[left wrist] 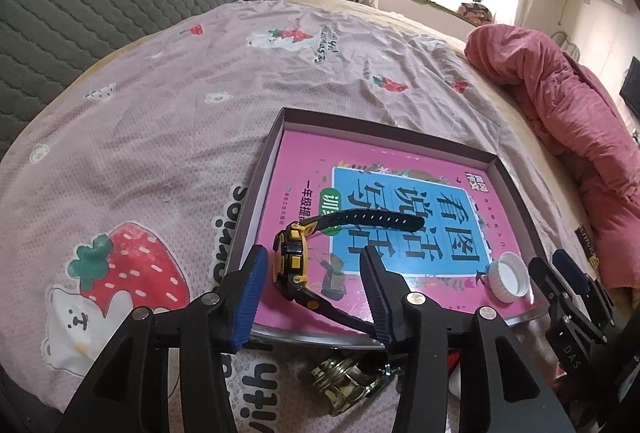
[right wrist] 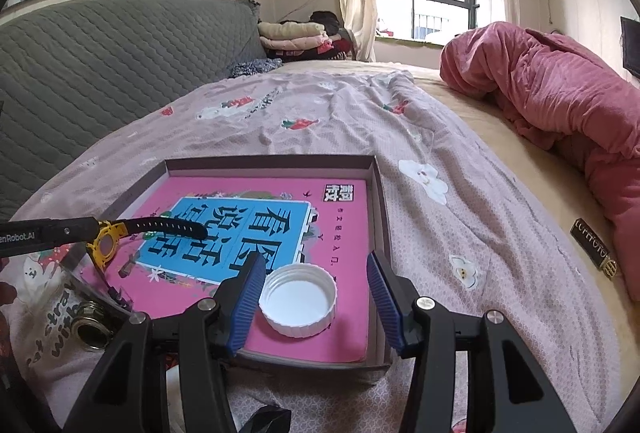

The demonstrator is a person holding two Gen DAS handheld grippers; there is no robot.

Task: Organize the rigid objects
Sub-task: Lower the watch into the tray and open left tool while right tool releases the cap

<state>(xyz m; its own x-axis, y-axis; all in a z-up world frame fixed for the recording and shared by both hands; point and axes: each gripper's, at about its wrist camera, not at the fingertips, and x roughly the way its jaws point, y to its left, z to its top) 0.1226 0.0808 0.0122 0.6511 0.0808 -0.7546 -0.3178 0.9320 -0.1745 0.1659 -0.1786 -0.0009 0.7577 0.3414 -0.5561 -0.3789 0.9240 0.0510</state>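
Pink bedspread (left wrist: 168, 121) printed with strawberries covers the bed you are working on, with a grey quilted headboard (right wrist: 100, 65) behind it and a window at the far end.

Your left gripper (left wrist: 314, 269) stands with its jaws apart, and the yellow and black watch (left wrist: 292, 257) lies between them on its edge. The left pad sits just beside the watch body without pressing it; the right pad seems to touch the near strap, though the angle makes that hard to judge. Your right gripper (right wrist: 316, 285) is also parted, with the white bottle cap (right wrist: 298, 299) lying open side up between its pads and touching neither.

Both things rest on a pink book (left wrist: 400, 173) that fills the floor of a shallow cardboard box (right wrist: 376, 201). The watch is toward the box's left side, its far strap stretched over the blue title panel; the cap is near the right front corner.

From the left wrist you see the watch side-on, and the right gripper only as dark fingers at the picture's right edge. From the right wrist you see the watch's round face instead, and the left gripper's arm coming in from the left. A brass fitting (right wrist: 92, 329) lies on the bedspread outside the box's near left corner; the right wrist looks down its open end, the left wrist sees its side. A rolled red quilt (right wrist: 560, 105) lies along the right of the bed.
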